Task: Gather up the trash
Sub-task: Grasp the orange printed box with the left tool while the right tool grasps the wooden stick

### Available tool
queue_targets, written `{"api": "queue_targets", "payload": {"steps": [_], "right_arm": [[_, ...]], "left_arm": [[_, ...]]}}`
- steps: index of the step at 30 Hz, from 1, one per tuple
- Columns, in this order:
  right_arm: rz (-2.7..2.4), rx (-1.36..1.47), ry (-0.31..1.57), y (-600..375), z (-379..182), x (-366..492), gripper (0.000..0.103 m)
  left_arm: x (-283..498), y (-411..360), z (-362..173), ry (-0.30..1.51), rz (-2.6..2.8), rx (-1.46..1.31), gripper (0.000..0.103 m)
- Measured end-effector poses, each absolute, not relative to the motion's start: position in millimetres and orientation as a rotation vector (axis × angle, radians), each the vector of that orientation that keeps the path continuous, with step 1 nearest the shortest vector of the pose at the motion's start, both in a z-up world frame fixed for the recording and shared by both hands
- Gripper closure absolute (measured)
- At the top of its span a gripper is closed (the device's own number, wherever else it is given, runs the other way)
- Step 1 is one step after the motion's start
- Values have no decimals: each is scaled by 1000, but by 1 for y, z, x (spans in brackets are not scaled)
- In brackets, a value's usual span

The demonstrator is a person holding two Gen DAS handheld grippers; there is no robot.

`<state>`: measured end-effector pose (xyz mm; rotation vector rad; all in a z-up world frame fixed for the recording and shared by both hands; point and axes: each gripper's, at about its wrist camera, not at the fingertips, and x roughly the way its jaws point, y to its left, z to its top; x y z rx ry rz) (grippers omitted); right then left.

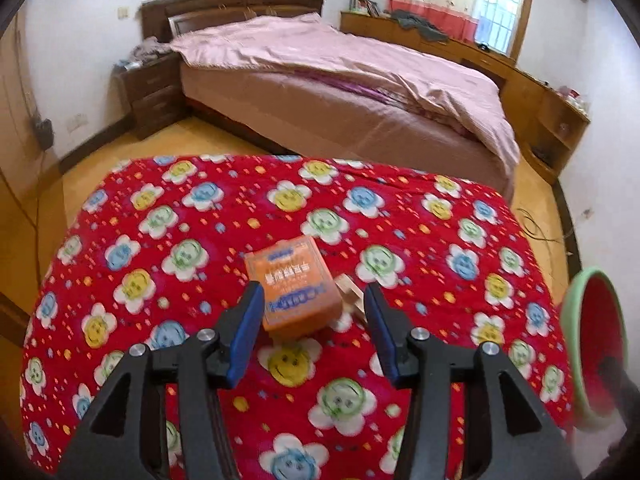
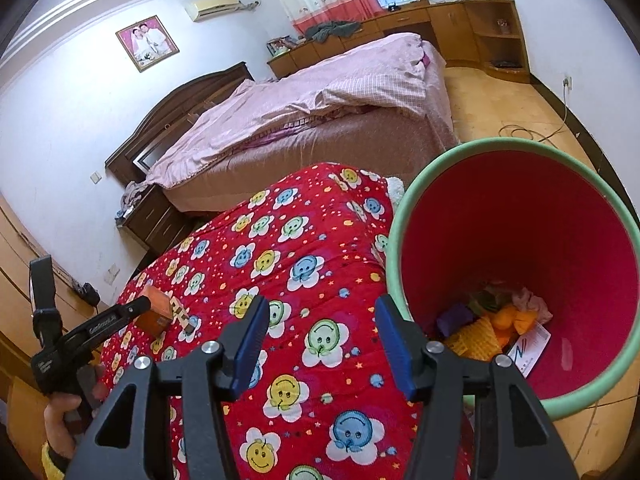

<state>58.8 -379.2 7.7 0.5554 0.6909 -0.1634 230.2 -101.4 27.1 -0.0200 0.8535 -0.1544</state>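
An orange box (image 1: pixel 298 286) lies on the red flower-print blanket (image 1: pixel 200 240), with a small pale wooden piece (image 1: pixel 350 294) beside it on the right. My left gripper (image 1: pixel 314 300) is open, its blue pads on either side of the box's near end. In the right wrist view the box (image 2: pixel 154 312) and the left gripper (image 2: pixel 120 316) show at the far left. My right gripper (image 2: pixel 320 320) is open and empty, over the blanket (image 2: pixel 288 280) beside a red bin with a green rim (image 2: pixel 404 200). The bin holds several pieces of trash (image 2: pixel 492 324).
The bin also shows at the right edge of the left wrist view (image 1: pixel 596 344). A pink bed (image 1: pixel 340 80) stands behind the blanket-covered surface. A dark nightstand (image 1: pixel 154 92) and wooden cabinets (image 1: pixel 540 108) line the walls. A cable (image 2: pixel 528 132) lies on the floor.
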Motion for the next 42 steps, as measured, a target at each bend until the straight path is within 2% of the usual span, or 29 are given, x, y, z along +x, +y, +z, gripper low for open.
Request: {"api": "queue_targets", "payload": {"steps": [11,20,42], "right_arm": [[-139,549,728,-372,0,74,45],[-105,518,755,-358,4,84,45],[130,276,884,-241,-3,164,45]], "left_arm": [[246,-95,9,884,-171,-39,51],[238,-81,14,878,-177,-58,52],[199,2,14,877,-47,-99,52]]}}
